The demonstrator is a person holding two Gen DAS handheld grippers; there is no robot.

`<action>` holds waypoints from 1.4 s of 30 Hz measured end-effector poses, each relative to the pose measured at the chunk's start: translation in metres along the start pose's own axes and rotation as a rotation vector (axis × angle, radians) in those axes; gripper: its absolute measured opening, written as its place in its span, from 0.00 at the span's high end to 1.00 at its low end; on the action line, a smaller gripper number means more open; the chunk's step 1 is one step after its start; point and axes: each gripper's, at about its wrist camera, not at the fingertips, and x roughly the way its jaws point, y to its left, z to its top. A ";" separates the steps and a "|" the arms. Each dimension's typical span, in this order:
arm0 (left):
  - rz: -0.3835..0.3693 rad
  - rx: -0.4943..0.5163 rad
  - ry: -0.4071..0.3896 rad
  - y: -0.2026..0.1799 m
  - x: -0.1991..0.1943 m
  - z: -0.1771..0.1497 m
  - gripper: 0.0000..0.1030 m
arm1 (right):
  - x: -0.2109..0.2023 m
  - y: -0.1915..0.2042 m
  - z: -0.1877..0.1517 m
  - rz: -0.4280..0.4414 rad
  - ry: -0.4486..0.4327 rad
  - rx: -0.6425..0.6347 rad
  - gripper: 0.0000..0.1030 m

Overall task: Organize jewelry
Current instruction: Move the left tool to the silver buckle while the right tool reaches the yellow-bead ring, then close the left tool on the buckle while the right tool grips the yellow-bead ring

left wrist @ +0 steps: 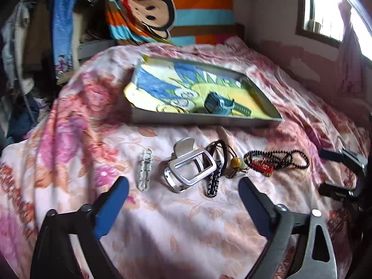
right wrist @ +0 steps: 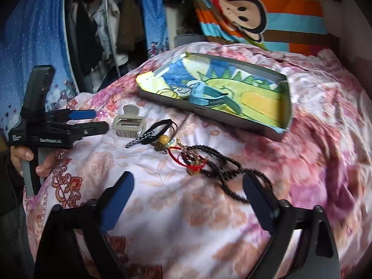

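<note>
Both grippers hover with jaws spread wide over jewelry laid out on a floral bedspread.

The left gripper (left wrist: 183,189) grasps nothing; its blue-padded fingers straddle a silver hair claw clip (left wrist: 189,165), with a clear beaded hair clip (left wrist: 145,171) just to its left and a black-and-white barrette (left wrist: 214,181) touching the claw's right side. Next along lie a black cord with an amber bead (left wrist: 234,161) and a black bead necklace (left wrist: 279,159) tangled with a red charm (left wrist: 262,165). The right gripper (right wrist: 188,186) is likewise released, its right finger lying over one loop of that necklace. Beyond the row, on the bedspread (left wrist: 190,220), sits a grey tray (left wrist: 204,118) lined with a child's drawing, holding a blue-green watch (left wrist: 220,103). A monkey-print striped blanket (left wrist: 186,11) hangs behind.
</note>
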 end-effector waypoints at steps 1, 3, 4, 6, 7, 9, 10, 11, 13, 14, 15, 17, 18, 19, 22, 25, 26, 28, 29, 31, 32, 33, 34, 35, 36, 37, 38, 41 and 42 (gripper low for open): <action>-0.010 0.008 0.016 0.001 0.006 0.001 0.22 | 0.005 0.000 0.003 0.010 0.011 -0.006 0.25; -0.028 0.027 0.043 0.001 0.016 0.003 0.28 | 0.015 0.000 0.008 0.035 0.031 -0.016 0.33; -0.036 0.042 0.048 0.001 0.020 0.004 0.29 | 0.020 0.000 0.011 0.054 0.041 -0.023 0.34; -0.037 0.077 0.046 0.000 0.025 0.005 0.29 | 0.030 0.004 0.017 0.079 0.056 -0.058 0.37; -0.040 0.092 0.045 -0.001 0.027 0.005 0.29 | 0.034 0.007 0.020 0.085 0.061 -0.078 0.40; -0.044 0.108 0.050 -0.001 0.030 0.007 0.29 | 0.046 0.012 0.026 0.092 0.074 -0.120 0.47; -0.049 0.114 0.057 -0.001 0.034 0.007 0.29 | 0.050 0.014 0.028 0.097 0.082 -0.129 0.51; -0.058 0.117 0.064 0.000 0.037 0.008 0.29 | 0.059 0.016 0.032 0.107 0.098 -0.141 0.53; -0.071 0.116 0.073 0.003 0.040 0.009 0.30 | 0.069 0.017 0.036 0.127 0.117 -0.144 0.57; -0.079 0.114 0.076 0.004 0.042 0.010 0.32 | 0.076 0.019 0.038 0.140 0.127 -0.144 0.59; -0.089 0.110 0.080 0.006 0.043 0.010 0.37 | 0.080 0.020 0.040 0.144 0.131 -0.144 0.59; -0.124 0.095 0.090 0.010 0.046 0.011 0.40 | 0.089 0.023 0.043 0.155 0.141 -0.145 0.59; -0.138 0.091 0.091 0.010 0.047 0.011 0.42 | 0.095 0.024 0.045 0.159 0.148 -0.147 0.59; -0.152 0.090 0.093 0.011 0.047 0.011 0.45 | 0.099 0.026 0.045 0.164 0.157 -0.149 0.59; -0.180 0.092 0.097 0.010 0.049 0.012 0.49 | 0.111 0.031 0.043 0.166 0.183 -0.164 0.66; -0.197 0.083 0.103 0.011 0.050 0.012 0.49 | 0.116 0.034 0.042 0.166 0.192 -0.171 0.66; -0.201 0.083 0.105 0.011 0.051 0.012 0.49 | 0.118 0.035 0.041 0.165 0.198 -0.173 0.66; -0.205 0.083 0.111 0.012 0.052 0.012 0.49 | 0.119 0.034 0.041 0.165 0.197 -0.166 0.66; -0.204 0.084 0.114 0.011 0.052 0.012 0.49 | 0.120 0.032 0.041 0.164 0.195 -0.161 0.66; -0.204 0.088 0.116 0.011 0.052 0.011 0.49 | 0.120 0.030 0.041 0.163 0.191 -0.148 0.66; -0.202 0.090 0.117 0.011 0.052 0.011 0.49 | 0.120 0.029 0.041 0.164 0.190 -0.144 0.66; -0.201 0.091 0.120 0.011 0.052 0.011 0.49 | 0.120 0.029 0.040 0.163 0.188 -0.141 0.66; -0.201 0.093 0.123 0.011 0.052 0.011 0.49 | 0.120 0.029 0.040 0.163 0.187 -0.140 0.66; -0.199 0.095 0.123 0.010 0.053 0.011 0.49 | 0.120 0.029 0.040 0.161 0.185 -0.140 0.66; -0.196 0.098 0.123 0.009 0.053 0.011 0.49 | 0.120 0.029 0.040 0.158 0.182 -0.140 0.66; -0.194 0.099 0.125 0.009 0.053 0.011 0.49 | 0.120 0.029 0.040 0.157 0.181 -0.140 0.69; -0.194 0.099 0.124 0.009 0.053 0.011 0.49 | 0.120 0.029 0.040 0.156 0.178 -0.139 0.73; -0.194 0.097 0.117 0.009 0.052 0.011 0.49 | 0.119 0.028 0.040 0.159 0.166 -0.127 0.75; -0.193 0.097 0.114 0.009 0.052 0.011 0.50 | 0.118 0.028 0.040 0.160 0.162 -0.123 0.76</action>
